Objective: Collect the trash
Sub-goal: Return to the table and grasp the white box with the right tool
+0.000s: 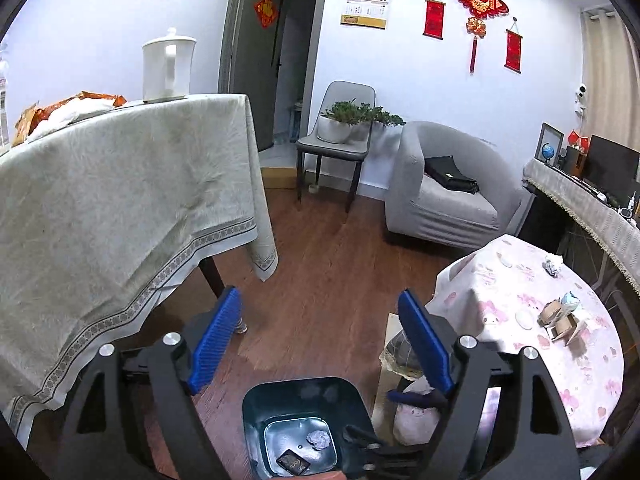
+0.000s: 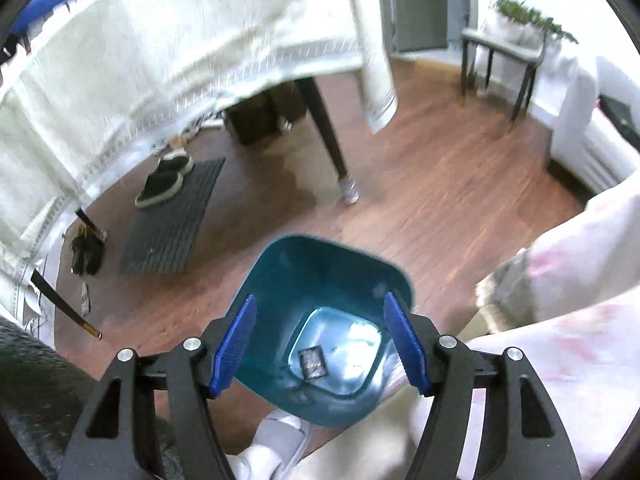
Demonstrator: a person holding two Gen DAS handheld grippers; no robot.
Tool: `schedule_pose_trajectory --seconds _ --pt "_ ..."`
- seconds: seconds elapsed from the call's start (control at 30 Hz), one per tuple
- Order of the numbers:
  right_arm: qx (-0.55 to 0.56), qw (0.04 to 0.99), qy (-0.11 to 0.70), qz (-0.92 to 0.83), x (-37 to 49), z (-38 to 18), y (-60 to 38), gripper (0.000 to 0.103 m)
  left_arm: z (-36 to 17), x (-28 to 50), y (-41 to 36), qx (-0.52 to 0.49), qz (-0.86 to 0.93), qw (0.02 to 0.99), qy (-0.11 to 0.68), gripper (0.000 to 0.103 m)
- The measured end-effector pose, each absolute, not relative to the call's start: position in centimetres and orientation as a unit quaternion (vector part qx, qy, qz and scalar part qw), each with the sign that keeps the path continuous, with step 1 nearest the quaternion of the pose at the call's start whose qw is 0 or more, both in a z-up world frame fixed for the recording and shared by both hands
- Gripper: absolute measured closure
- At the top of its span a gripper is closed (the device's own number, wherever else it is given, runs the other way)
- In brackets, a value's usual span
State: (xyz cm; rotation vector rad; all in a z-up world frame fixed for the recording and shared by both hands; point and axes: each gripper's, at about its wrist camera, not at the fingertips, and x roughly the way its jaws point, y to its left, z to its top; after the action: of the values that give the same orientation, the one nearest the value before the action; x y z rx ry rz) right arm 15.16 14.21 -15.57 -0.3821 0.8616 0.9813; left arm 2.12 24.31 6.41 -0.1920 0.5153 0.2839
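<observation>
A dark teal trash bin [image 1: 256,404] stands on the wood floor below me; it also shows in the right wrist view [image 2: 288,276]. Inside lie a crumpled paper ball [image 1: 319,440] and a dark flat wrapper [image 1: 293,462], which the right wrist view also shows [image 2: 313,363]. My left gripper [image 1: 320,308] is open and empty above the bin. My right gripper [image 2: 320,312] is open and empty right over the bin's mouth. On the pink round table [image 1: 500,280] lie a crumpled paper [image 1: 553,266], small cardboard boxes [image 1: 560,320] and a white scrap [image 1: 524,319].
A table with a beige cloth [image 1: 120,200] stands left, with a white kettle [image 1: 168,66] and snack bags [image 1: 68,110] on it. Its leg [image 2: 328,136] stands near the bin. A grey armchair [image 1: 444,192], a chair with a plant [image 1: 340,128], shoes on a mat [image 2: 164,184].
</observation>
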Motion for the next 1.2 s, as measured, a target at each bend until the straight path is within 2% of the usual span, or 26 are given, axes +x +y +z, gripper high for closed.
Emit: schedule_pose_trajectory --seconds 0.33,0.7,0.77,0.8,1.2 --pt "-0.166 0.832 0.334 0.411 16.0 -8.2 7.0 0.036 7.2 3.8 20.9 -0.097 0.109 0.959 0.243 0.014" --pt "-0.142 0.879 0.304 0.338 17.3 -4.6 -2.4 0.036 6.7 7.5 15.5 -0.085 0.069 0.959 0.260 0.009" --pt "-0.136 0.886 0.300 0.327 17.5 -4.2 -4.0 0.033 6.5 8.2 14.3 -0.077 0.061 0.960 0.262 0.008" --pt "-0.135 0.889 0.298 0.320 17.6 -4.1 -4.6 0.029 6.3 8.4 14.0 -0.076 0.057 0.960 0.265 0.008" --pt "-0.120 0.917 0.301 0.235 19.7 -4.2 -12.4 0.018 5.0 11.4 8.5 -0.051 0.019 0.956 0.288 0.008"
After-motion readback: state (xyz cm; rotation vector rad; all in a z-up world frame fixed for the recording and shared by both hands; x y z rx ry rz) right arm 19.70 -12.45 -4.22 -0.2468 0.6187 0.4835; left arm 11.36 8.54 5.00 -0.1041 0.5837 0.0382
